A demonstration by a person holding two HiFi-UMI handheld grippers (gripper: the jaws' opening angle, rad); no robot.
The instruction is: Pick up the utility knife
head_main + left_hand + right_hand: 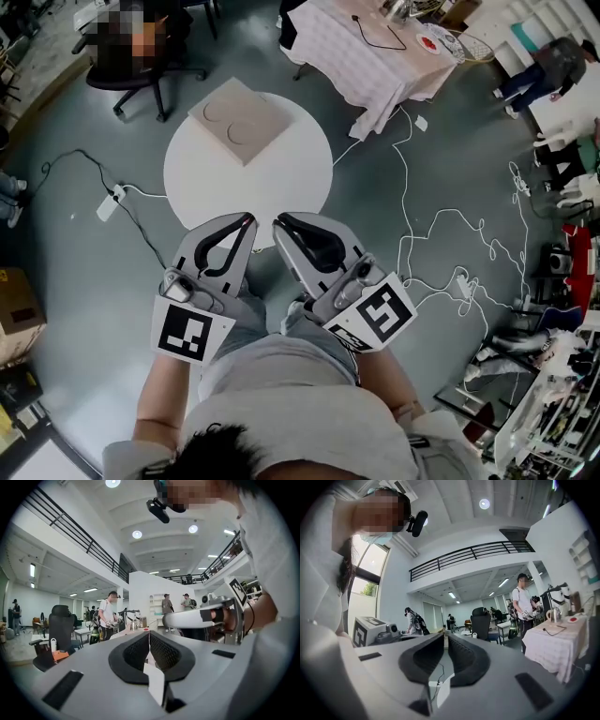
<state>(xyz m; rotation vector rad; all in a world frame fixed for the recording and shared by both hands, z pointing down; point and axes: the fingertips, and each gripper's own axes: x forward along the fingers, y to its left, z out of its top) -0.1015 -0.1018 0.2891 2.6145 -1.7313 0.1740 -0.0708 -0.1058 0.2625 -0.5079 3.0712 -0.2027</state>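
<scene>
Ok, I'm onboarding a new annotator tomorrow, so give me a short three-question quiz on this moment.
1. True or false: the left gripper is holding a utility knife.
2. What lies on the round white table? A) a square board with two round recesses; B) a laptop; C) a kettle.
3. Fill in: the fingers of the right gripper are ____ (apart / together).

Key
1. False: its fingers are closed on nothing, and no knife shows in any view.
2. A.
3. Together.
</scene>
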